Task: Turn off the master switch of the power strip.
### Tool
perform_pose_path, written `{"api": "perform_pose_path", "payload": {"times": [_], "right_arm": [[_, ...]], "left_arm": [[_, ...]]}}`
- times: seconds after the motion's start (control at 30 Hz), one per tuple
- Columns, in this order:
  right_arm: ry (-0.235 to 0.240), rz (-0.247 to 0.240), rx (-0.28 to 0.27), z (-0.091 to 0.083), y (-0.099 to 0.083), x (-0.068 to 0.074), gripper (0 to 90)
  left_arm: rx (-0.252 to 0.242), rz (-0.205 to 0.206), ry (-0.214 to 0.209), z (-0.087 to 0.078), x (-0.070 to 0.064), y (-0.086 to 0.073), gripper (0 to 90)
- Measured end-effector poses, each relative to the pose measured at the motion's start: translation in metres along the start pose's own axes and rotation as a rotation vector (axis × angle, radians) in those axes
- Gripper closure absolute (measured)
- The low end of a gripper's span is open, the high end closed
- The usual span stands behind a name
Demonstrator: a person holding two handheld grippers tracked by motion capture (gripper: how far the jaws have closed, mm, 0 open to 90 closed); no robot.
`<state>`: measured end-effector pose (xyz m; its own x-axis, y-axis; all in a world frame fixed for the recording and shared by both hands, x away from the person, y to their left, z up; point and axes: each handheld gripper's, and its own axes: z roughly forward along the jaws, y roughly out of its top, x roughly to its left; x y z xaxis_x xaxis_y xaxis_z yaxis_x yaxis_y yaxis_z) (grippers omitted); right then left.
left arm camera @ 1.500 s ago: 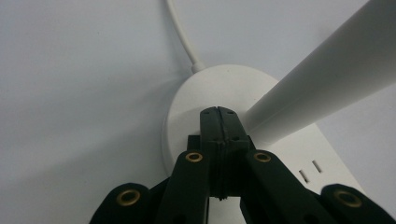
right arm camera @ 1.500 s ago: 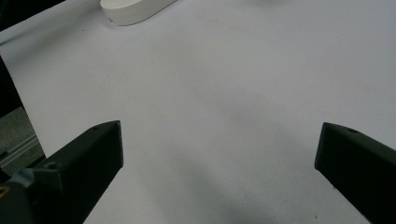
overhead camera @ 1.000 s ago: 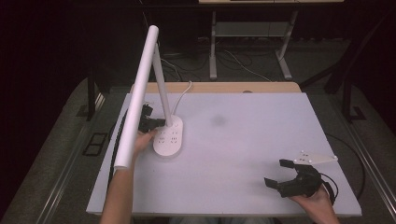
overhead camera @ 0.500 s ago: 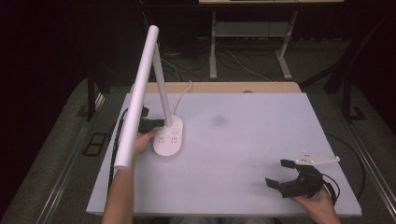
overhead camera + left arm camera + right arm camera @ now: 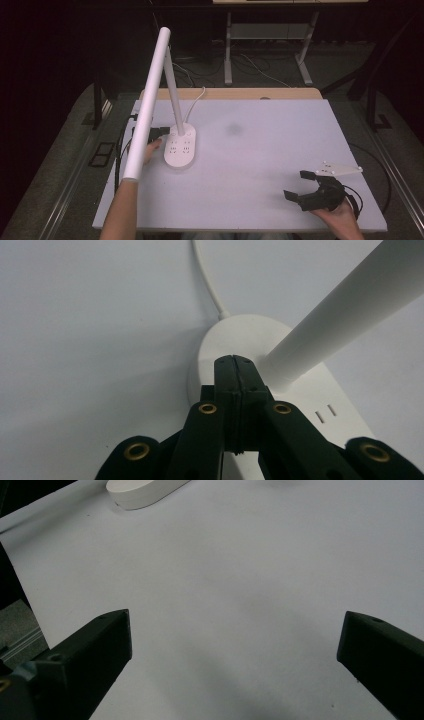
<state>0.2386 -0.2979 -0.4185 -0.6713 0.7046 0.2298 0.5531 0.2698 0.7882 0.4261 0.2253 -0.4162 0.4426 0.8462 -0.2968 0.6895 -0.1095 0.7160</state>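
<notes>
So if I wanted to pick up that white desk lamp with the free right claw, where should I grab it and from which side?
Probably the slanted stem just above the oval base: it is slim and round, so open jaws could span it, while the base looks too wide and flat. Come from the table's open right side, since the left claw, shut, already sits at the base's left. The right claw is open.

closed left gripper (image 5: pixel 234 362) touching lamp base (image 5: pixel 240 335).

one lamp (image 5: pixel 175 135), one table (image 5: pixel 260 150), two tools
</notes>
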Motion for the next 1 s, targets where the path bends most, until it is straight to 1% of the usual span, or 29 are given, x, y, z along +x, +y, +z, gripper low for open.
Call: {"api": "perform_pose_path", "payload": {"times": [0.1, 0.13, 0.17, 0.2, 0.43, 0.5, 0.53, 0.57, 0.63, 0.67, 0.7, 0.8, 0.83, 0.93, 0.97, 1.0], "right_arm": [[0.001, 0.001, 0.001, 0.000, 0.000, 0.000, 0.4], [0.002, 0.001, 0.002, 0.001, 0.000, 0.000, 0.4], [0.002, 0.001, 0.002, 0.001, 0.000, 0.000, 0.4], [0.003, 0.001, 0.003, 0.001, 0.000, 0.001, 0.4], [0.006, 0.001, 0.001, 0.001, 0.000, 0.001, 0.4], [0.009, -0.003, 0.002, 0.001, 0.000, 0.001, 0.4], [0.010, -0.003, 0.002, 0.002, 0.001, 0.002, 0.4], [0.010, -0.003, 0.002, 0.002, 0.001, 0.002, 0.4], [0.013, 0.000, 0.001, 0.002, 0.001, 0.002, 0.4], [0.013, -0.002, 0.002, 0.002, 0.001, 0.003, 0.4], [0.013, -0.002, 0.002, 0.002, 0.001, 0.003, 0.4], [0.014, -0.002, 0.001, 0.002, 0.001, 0.003, 0.4], [0.014, -0.002, 0.000, 0.002, 0.001, 0.003, 0.4], [0.014, -0.002, -0.003, 0.001, 0.001, 0.003, 0.4], [0.014, -0.002, -0.004, 0.001, 0.001, 0.003, 0.4], [0.013, 0.000, -0.005, 0.001, 0.001, 0.003, 0.4]], "left_arm": [[-0.020, 0.000, -0.008, -0.006, -0.001, -0.001, 89.9], [-0.027, -0.008, -0.007, -0.008, -0.002, -0.001, 86.2], [-0.031, -0.018, -0.003, -0.010, -0.003, -0.002, 86.2], [-0.038, -0.016, 0.001, -0.011, -0.004, -0.002, 85.8], [-0.091, -0.018, -0.009, -0.027, -0.008, -0.004, 84.2], [-0.099, -0.014, -0.011, -0.032, -0.010, -0.005, 82.4], [-0.104, -0.014, -0.008, -0.035, -0.012, -0.005, 78.6], [-0.112, -0.014, -0.004, -0.037, -0.013, -0.005, 78.6], [-0.117, -0.014, -0.011, -0.042, -0.017, -0.006, 73.6], [-0.119, -0.013, -0.015, -0.044, -0.019, -0.006, 68.7], [-0.122, -0.013, -0.021, -0.046, -0.020, -0.007, 68.7], [-0.131, -0.016, -0.032, -0.052, -0.024, -0.009, 58.6], [-0.132, -0.007, -0.039, -0.054, -0.025, -0.009, 54.6], [-0.133, 0.001, -0.040, -0.059, -0.030, -0.011, 42.7], [-0.131, 0.013, -0.039, -0.061, -0.032, -0.012, 39.4], [-0.132, 0.023, -0.041, -0.062, -0.033, -0.012, 32.6]]}}
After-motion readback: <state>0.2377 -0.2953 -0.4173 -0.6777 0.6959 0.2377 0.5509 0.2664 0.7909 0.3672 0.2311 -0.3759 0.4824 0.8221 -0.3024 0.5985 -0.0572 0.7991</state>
